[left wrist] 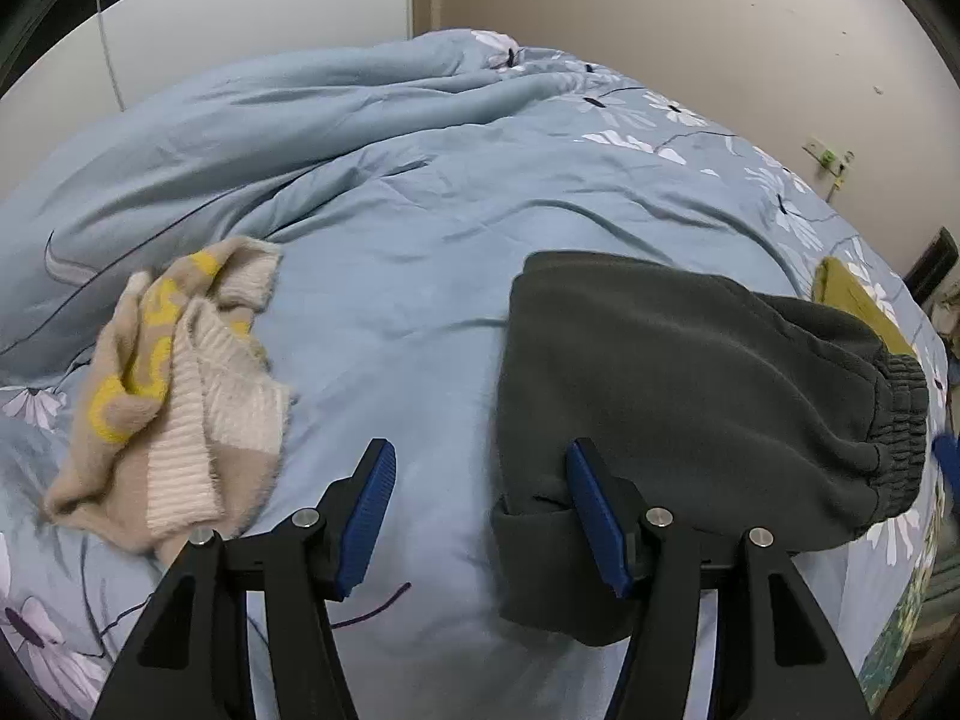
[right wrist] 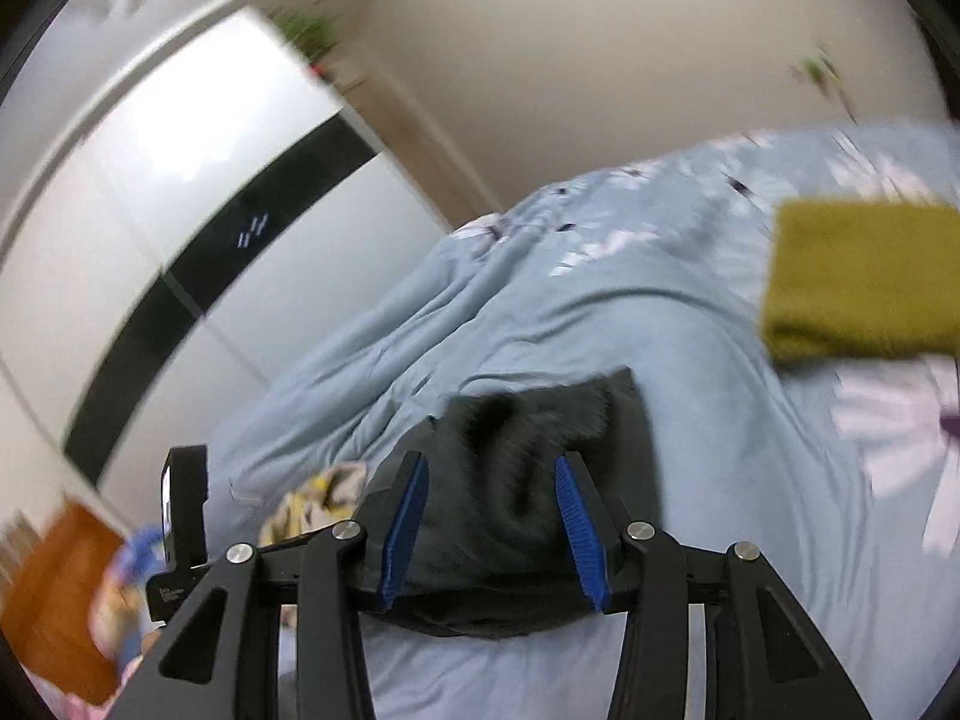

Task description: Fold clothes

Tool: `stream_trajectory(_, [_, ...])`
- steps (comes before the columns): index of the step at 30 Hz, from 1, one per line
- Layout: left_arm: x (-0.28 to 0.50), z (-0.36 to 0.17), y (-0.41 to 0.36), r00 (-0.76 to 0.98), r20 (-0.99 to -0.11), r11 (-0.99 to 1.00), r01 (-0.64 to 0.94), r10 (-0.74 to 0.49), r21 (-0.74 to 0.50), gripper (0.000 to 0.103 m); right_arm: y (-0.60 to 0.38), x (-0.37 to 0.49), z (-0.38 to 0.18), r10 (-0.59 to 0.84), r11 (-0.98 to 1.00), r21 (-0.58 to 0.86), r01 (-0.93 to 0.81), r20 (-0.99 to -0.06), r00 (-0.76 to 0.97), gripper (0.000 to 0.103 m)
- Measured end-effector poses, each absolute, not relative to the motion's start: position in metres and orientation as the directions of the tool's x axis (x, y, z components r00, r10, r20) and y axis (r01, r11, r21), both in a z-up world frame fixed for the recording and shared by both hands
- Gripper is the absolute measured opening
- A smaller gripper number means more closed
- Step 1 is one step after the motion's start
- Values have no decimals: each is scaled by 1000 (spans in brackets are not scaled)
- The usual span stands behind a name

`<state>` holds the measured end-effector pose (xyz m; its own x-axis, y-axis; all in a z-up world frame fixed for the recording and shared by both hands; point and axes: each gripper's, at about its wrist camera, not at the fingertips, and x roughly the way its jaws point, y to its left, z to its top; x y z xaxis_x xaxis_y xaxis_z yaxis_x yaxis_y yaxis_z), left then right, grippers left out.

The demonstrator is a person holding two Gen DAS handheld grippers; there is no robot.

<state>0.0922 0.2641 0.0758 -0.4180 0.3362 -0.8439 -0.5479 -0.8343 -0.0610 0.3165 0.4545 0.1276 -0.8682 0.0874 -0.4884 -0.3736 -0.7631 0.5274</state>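
Left gripper (left wrist: 480,510): jaws spread wide, nothing between them; right-hand pad (left wrist: 597,516) lies over the near edge of the dark trousers, left-hand pad over bare quilt.

Right gripper (right wrist: 492,525): jaws spread, bunched dark cloth lying between the pads; whether the pads press it cannot be told, and the view is blurred.

Dark grey trousers (left wrist: 690,396): fleecy, lying doubled over in a compact block on the blue flowered quilt (left wrist: 390,300), elastic waistband or cuff (left wrist: 900,420) at the far right edge. This lay fits a fold partway done or one just finished.

Beige and yellow knit (left wrist: 174,384): crumpled, well apart to the left of the trousers, not folded.

Mustard cloth (right wrist: 858,282): flat, squared rectangle beyond the trousers; lies as a folded piece would.

Handling note, by judgement: fleece is thick and springs open, so any further fold wants both layers pinched together at the corners, edges brought level, and the cloth laid down flat before letting go.

Writing, brands, labels: none readable. Small light marks on the wardrobe's dark band (right wrist: 252,231) are too blurred to make out.
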Motion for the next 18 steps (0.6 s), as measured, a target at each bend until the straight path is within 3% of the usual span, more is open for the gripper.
stream_trajectory(5, [79,73,247,-349,-830,-817,-541,434,-199,61,437,275,131,60,-830,411,-378,-607,-792,48])
stream_trajectory(12, [77,71,230,-231,-801,-738,-582,552,-341,61,442,259,115,50,-817,392,-423,-683,-729,48])
stream_trajectory(16, [80,69,232,-191,-793,-702,-611,579,-365,61,449,252,111,50,-811,378,-446,-715,-697,42])
stream_trajectory(18, [80,64,233,-178,-797,-700,-611,577,-370,61,452,249,109,50,-808,371,-458,-731,-681,31])
